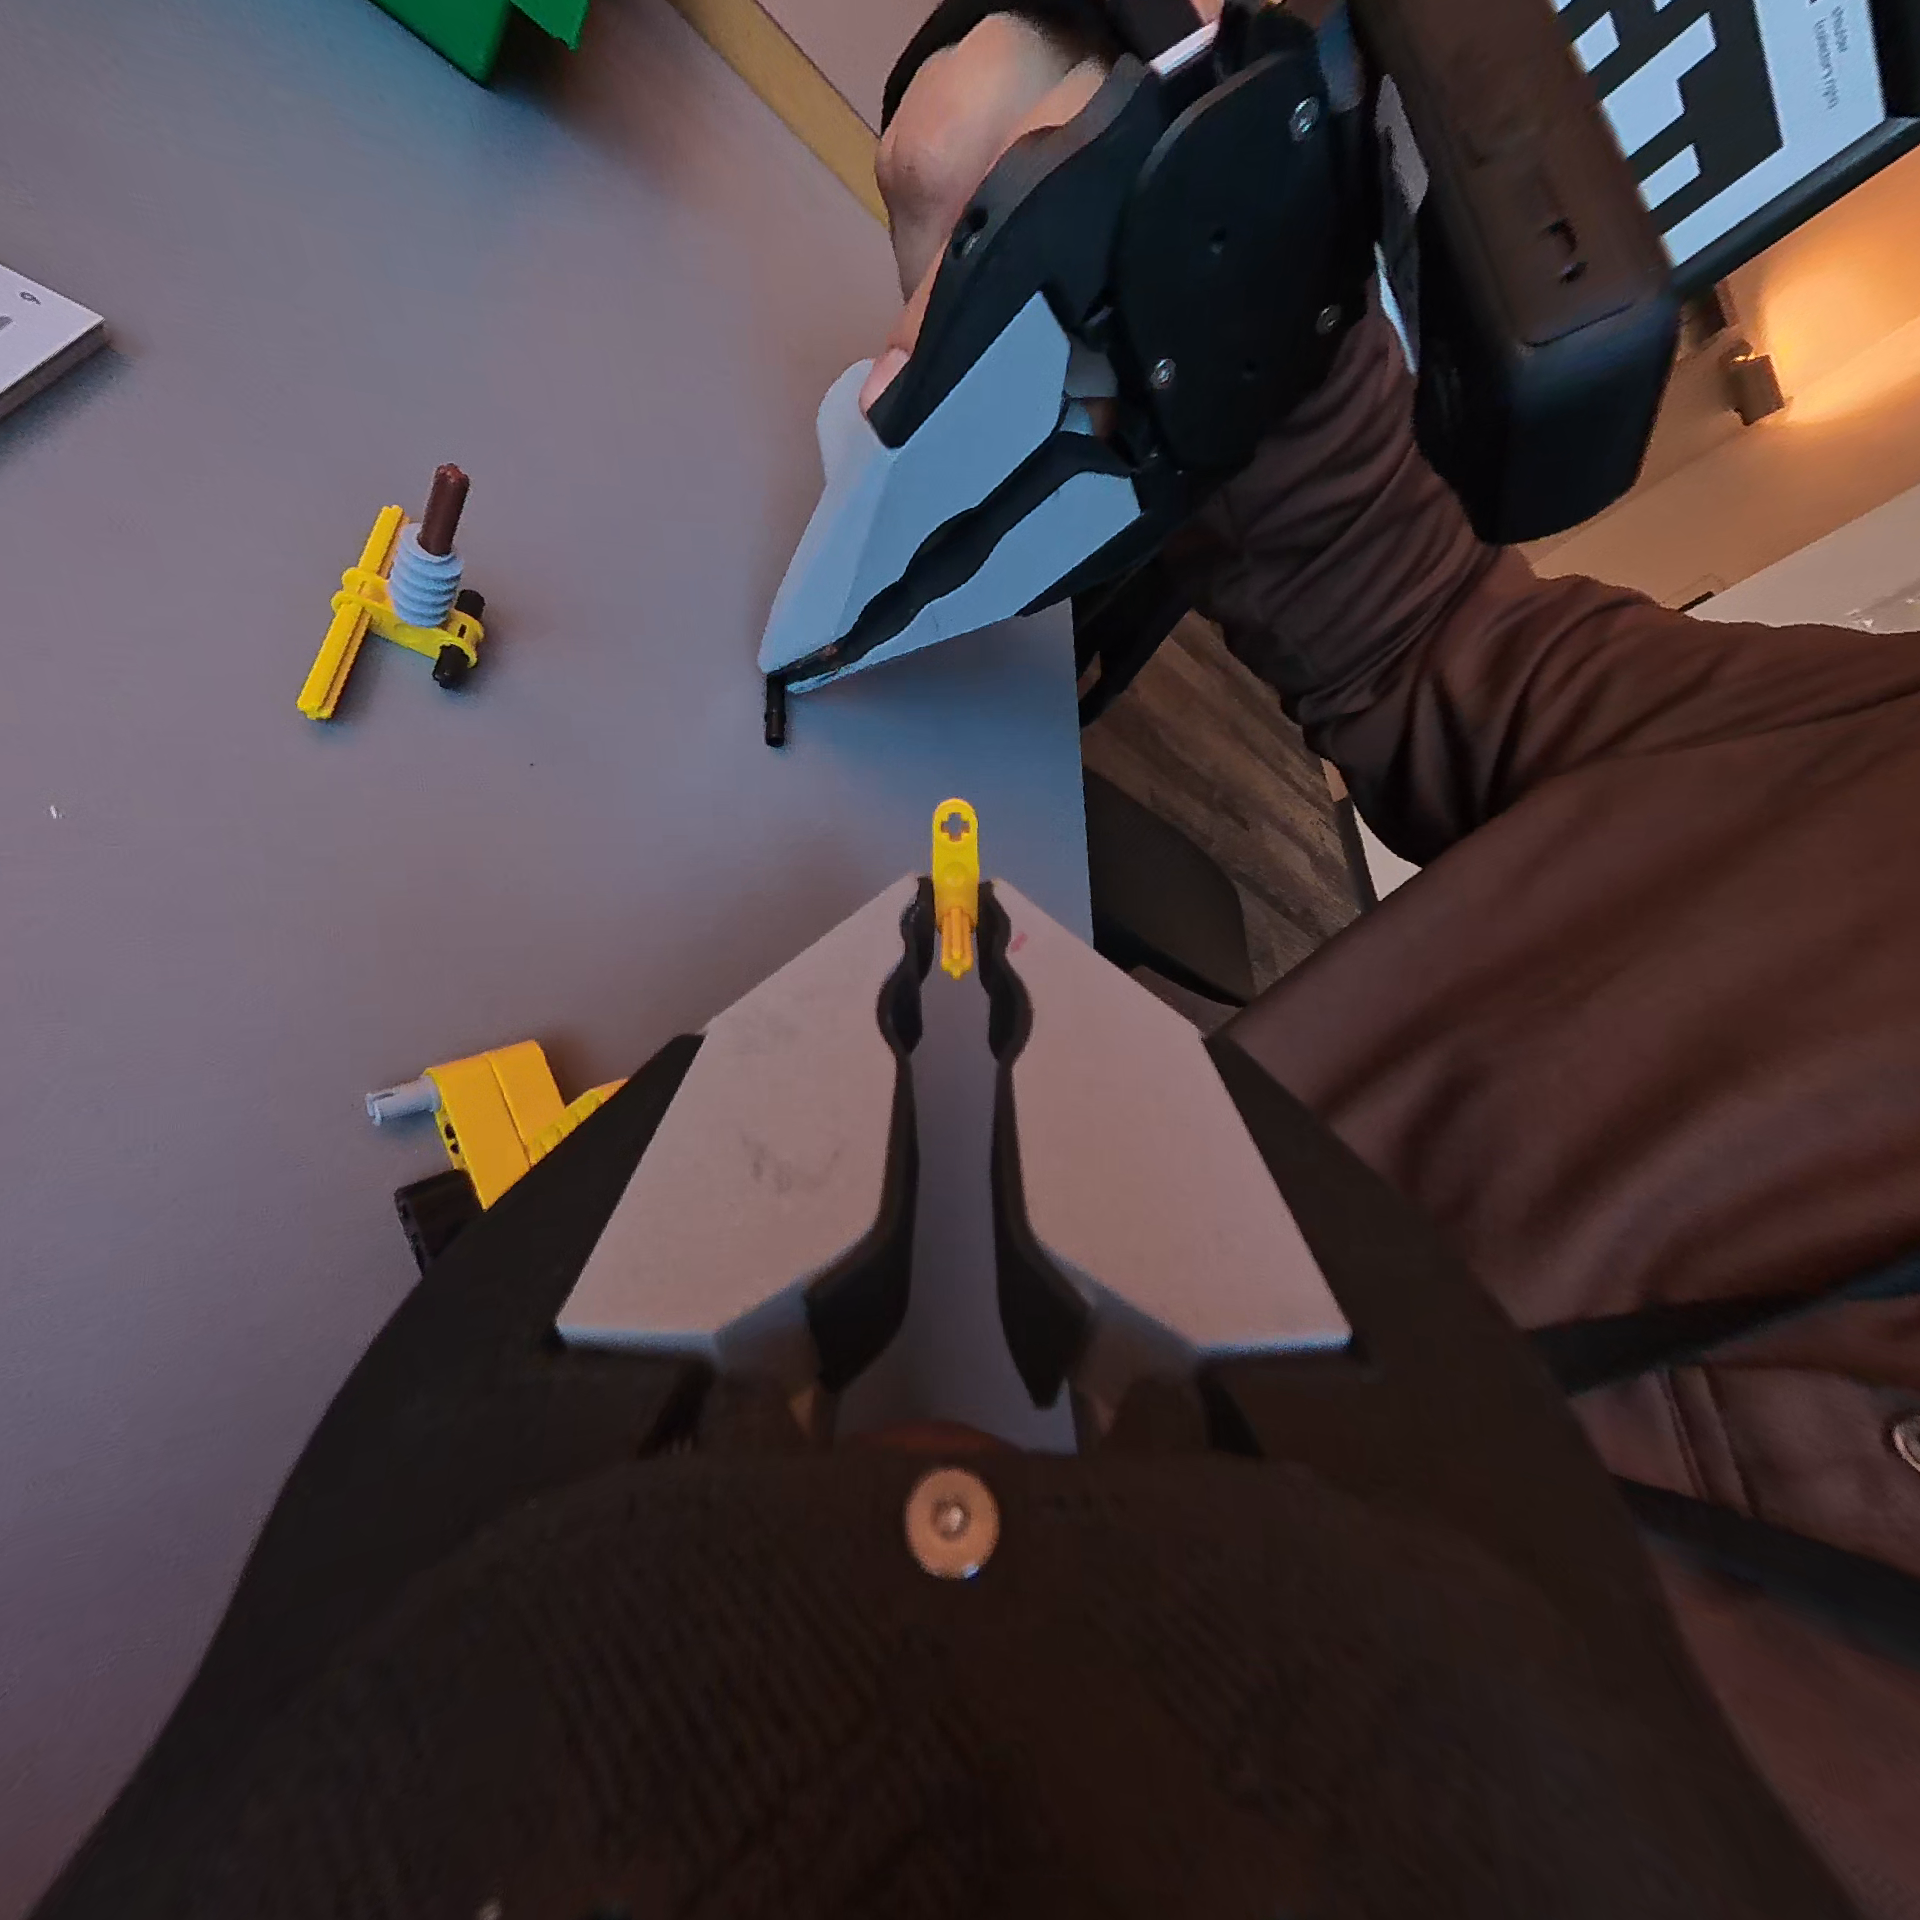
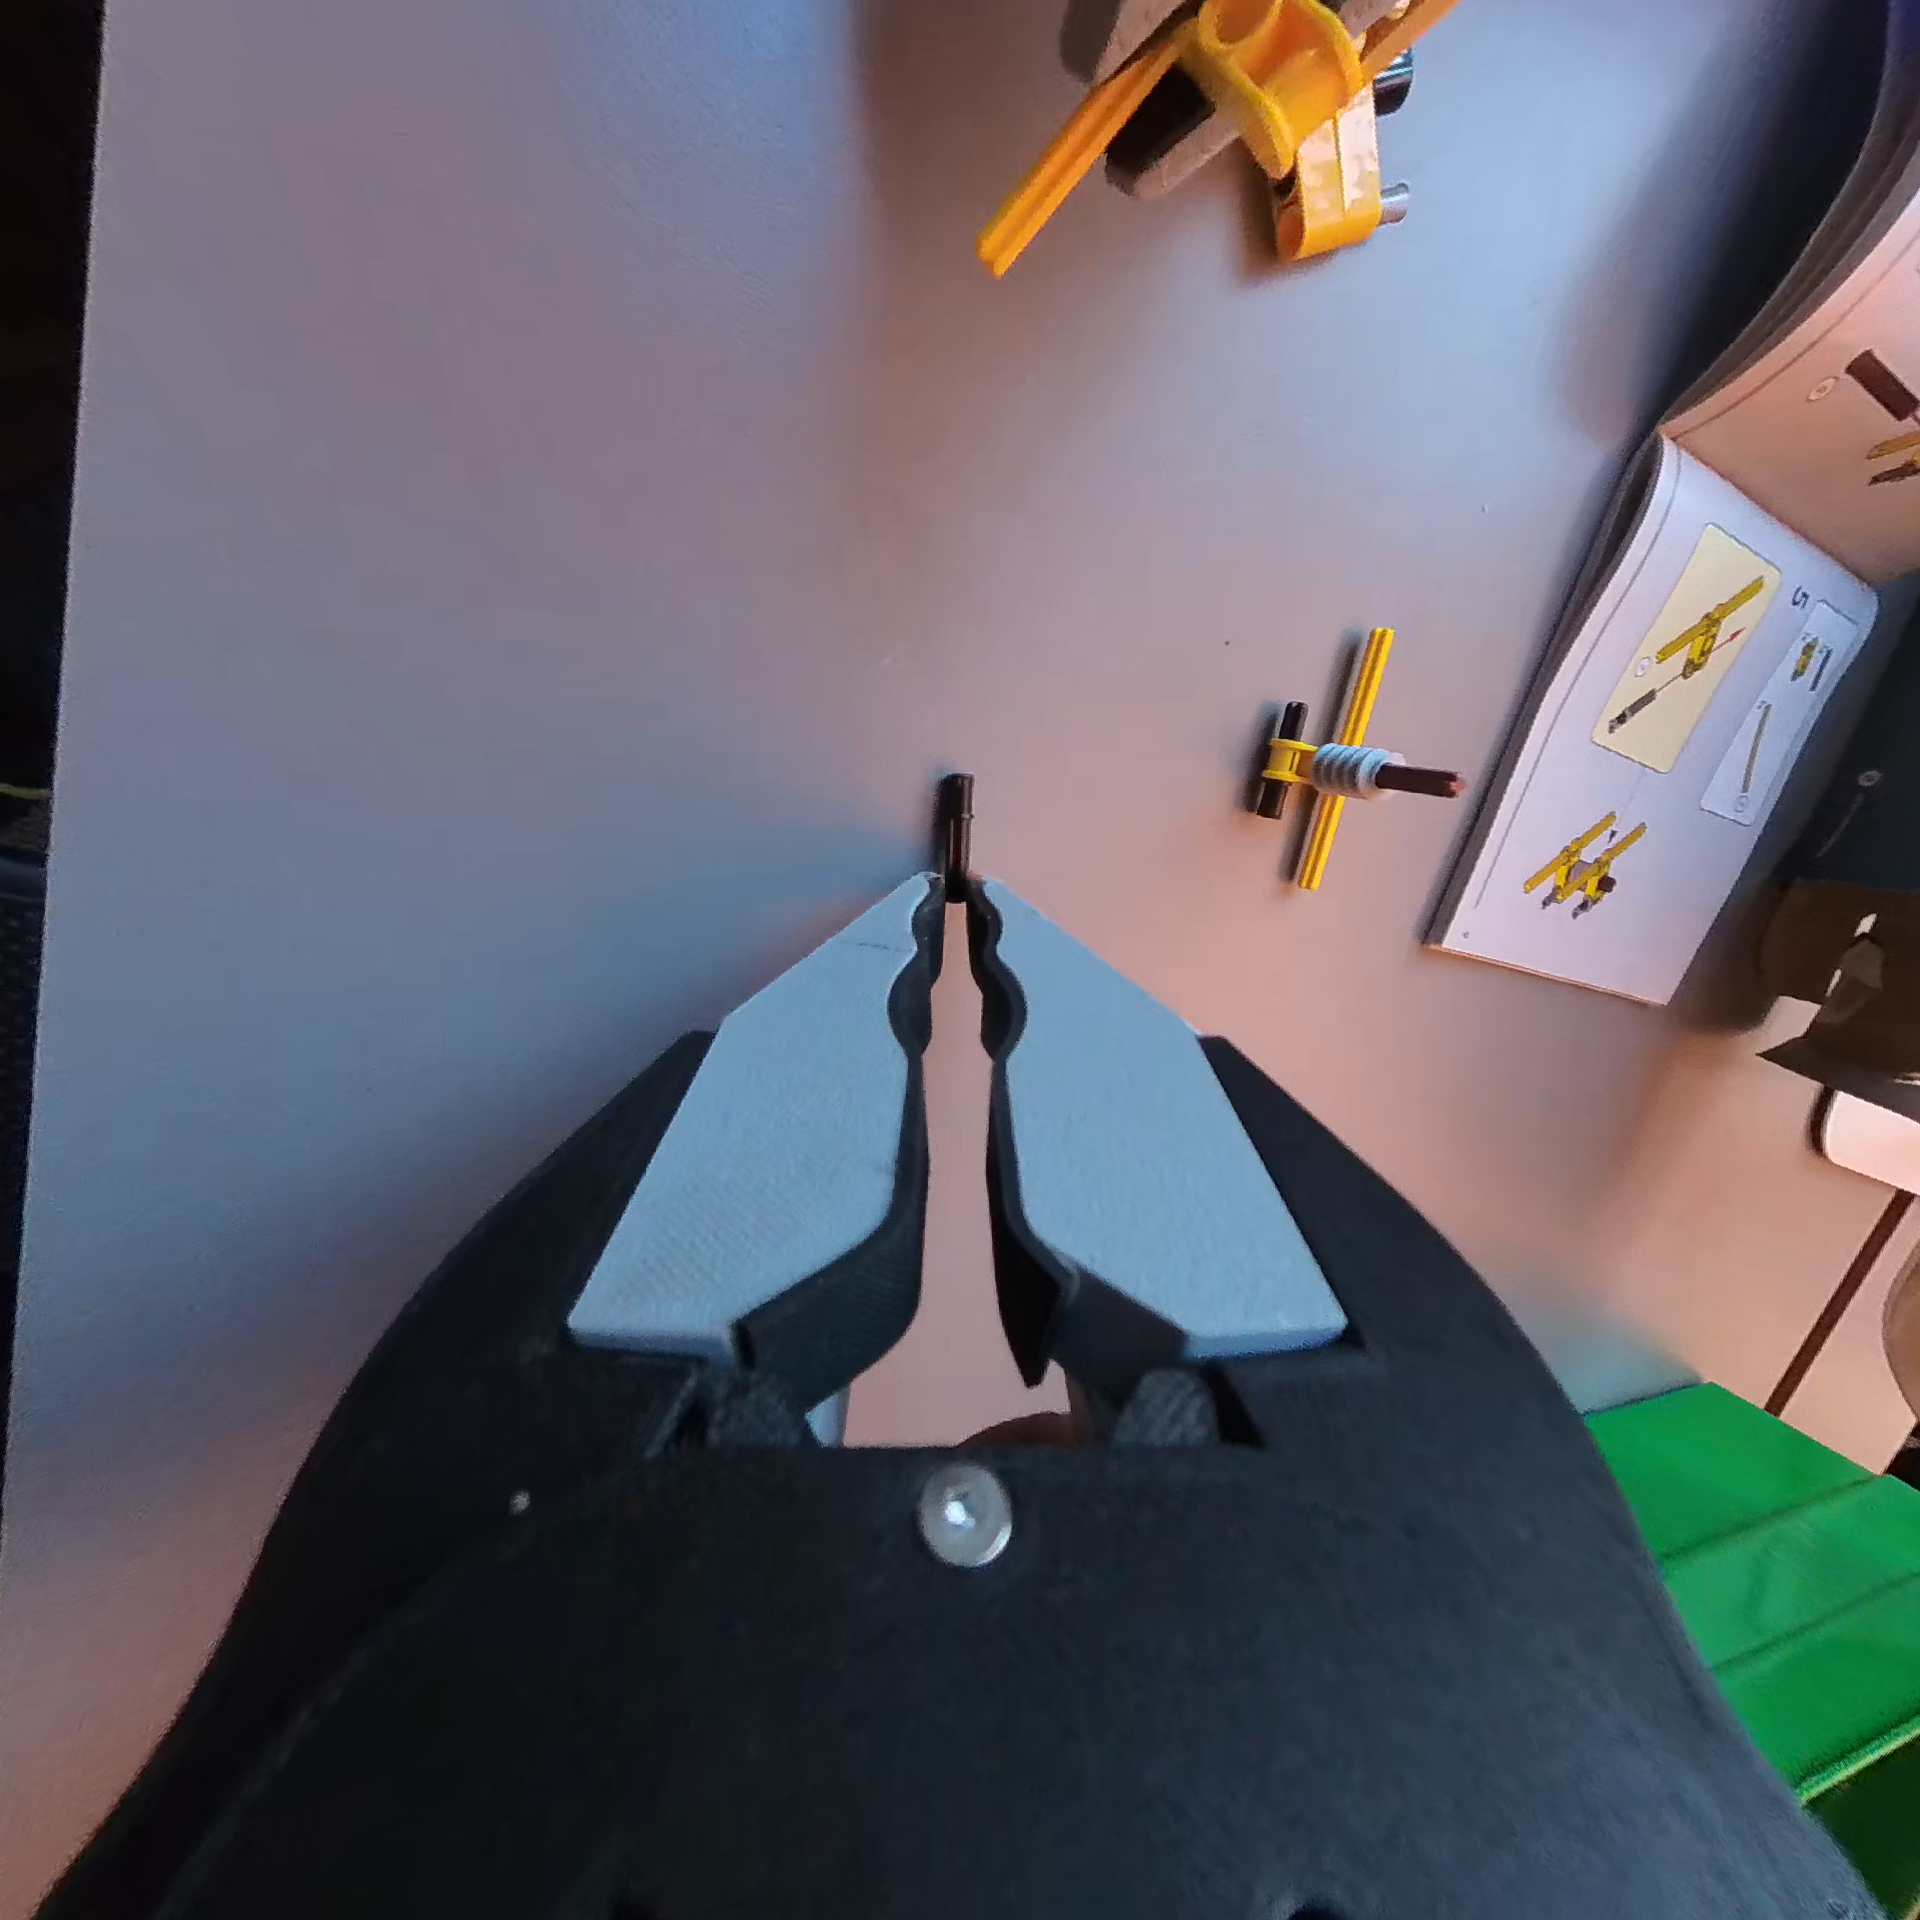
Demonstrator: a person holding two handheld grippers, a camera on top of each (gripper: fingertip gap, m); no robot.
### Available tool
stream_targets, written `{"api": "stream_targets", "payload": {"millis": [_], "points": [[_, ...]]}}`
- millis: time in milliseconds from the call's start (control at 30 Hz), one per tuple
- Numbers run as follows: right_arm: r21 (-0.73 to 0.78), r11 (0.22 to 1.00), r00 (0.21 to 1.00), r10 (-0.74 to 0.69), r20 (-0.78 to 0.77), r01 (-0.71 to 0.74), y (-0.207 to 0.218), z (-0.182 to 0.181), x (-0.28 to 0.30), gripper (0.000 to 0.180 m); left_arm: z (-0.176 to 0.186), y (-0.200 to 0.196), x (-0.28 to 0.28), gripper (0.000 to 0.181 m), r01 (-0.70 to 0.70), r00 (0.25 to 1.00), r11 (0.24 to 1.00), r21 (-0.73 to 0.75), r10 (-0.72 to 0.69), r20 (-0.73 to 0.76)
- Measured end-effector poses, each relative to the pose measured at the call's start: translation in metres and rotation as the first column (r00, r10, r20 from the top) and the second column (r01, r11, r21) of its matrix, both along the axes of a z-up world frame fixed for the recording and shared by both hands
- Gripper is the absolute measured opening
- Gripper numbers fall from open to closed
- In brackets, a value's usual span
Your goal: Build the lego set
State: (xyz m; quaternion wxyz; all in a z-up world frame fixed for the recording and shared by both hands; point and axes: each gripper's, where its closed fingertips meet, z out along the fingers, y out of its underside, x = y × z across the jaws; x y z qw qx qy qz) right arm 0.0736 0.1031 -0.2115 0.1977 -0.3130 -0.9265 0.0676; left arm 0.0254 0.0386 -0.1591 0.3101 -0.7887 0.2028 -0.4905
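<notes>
My left gripper (image 1: 954, 896) is shut on a small yellow connector piece (image 1: 954, 844) with a cross hole, held near the table's edge. My right gripper (image 2: 954, 891) is shut on a short black pin (image 2: 954, 819); it also shows in the left wrist view (image 1: 792, 681) with the pin (image 1: 774, 719) sticking out. A small assembly (image 1: 410, 592) of a yellow axle, grey worm gear, brown axle and black pin stands on the table; it also shows in the right wrist view (image 2: 1340, 774). A larger yellow assembly (image 1: 497, 1117) lies beside my left gripper.
An open instruction booklet (image 2: 1662, 748) lies at the right in the right wrist view. A green box (image 2: 1787, 1579) sits at the lower right. The grey table's edge (image 1: 1081, 810) runs just right of my left gripper, with a person in brown clothing (image 1: 1558, 883) beyond. Tip to tip, the grippers are about 10 centimetres apart.
</notes>
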Motion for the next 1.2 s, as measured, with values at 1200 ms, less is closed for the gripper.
{"api": "stream_targets", "payload": {"millis": [1200], "points": [[-0.408, 0.907, 0.904, -0.258, -0.340, 0.105, -0.024, 0.040, -0.011, 0.018, 0.002, -0.009, 0.024, 0.005, 0.158, 0.983, 0.947, -0.279, -0.126, 0.132]]}}
